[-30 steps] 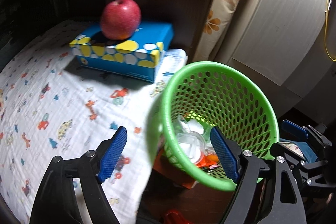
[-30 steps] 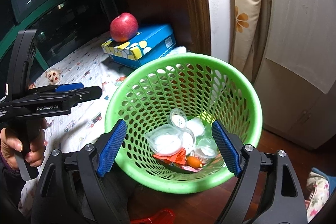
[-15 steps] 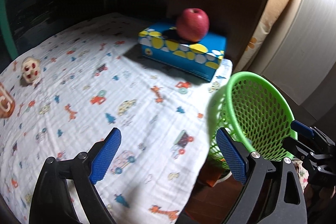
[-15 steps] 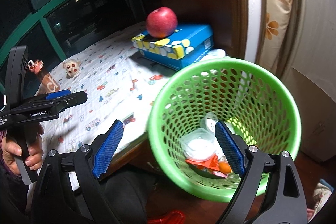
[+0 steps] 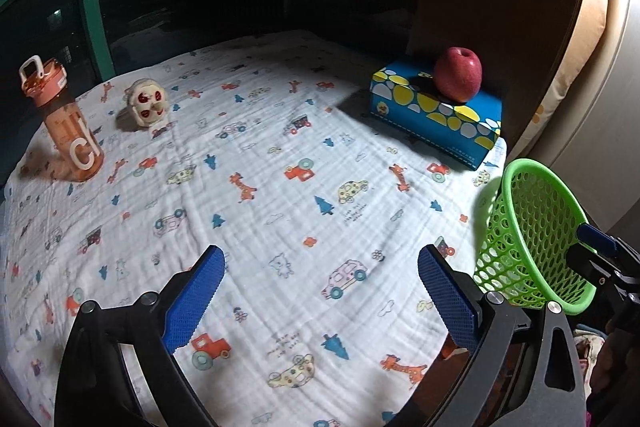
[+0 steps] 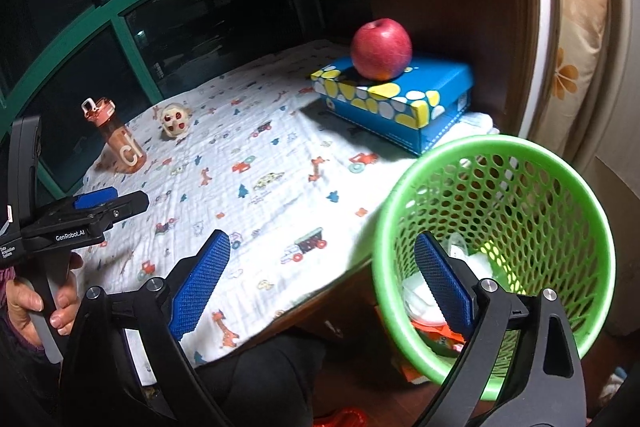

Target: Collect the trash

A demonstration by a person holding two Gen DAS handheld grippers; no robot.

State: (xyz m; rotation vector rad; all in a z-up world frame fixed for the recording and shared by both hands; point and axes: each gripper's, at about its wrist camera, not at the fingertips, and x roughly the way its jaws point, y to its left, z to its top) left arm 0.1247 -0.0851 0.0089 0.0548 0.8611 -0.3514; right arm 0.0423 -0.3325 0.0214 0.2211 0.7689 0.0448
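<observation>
Trash (image 6: 430, 301) lay in the green perforated plastic basket (image 6: 560, 163) beside the worktop (image 5: 280, 211), draped in white cartoon-printed cloth before dark green-framed windows (image 6: 120, 7). Both grippers' fingers had just been spreading, empty.

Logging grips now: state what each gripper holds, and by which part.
Nothing. The left gripper and right gripper both stand open and empty, their jaws having just been opening.

Left gripper (image 5: 320, 291) and right gripper (image 6: 320, 279) angled downward, jaws just widened, seemingly empty
</observation>
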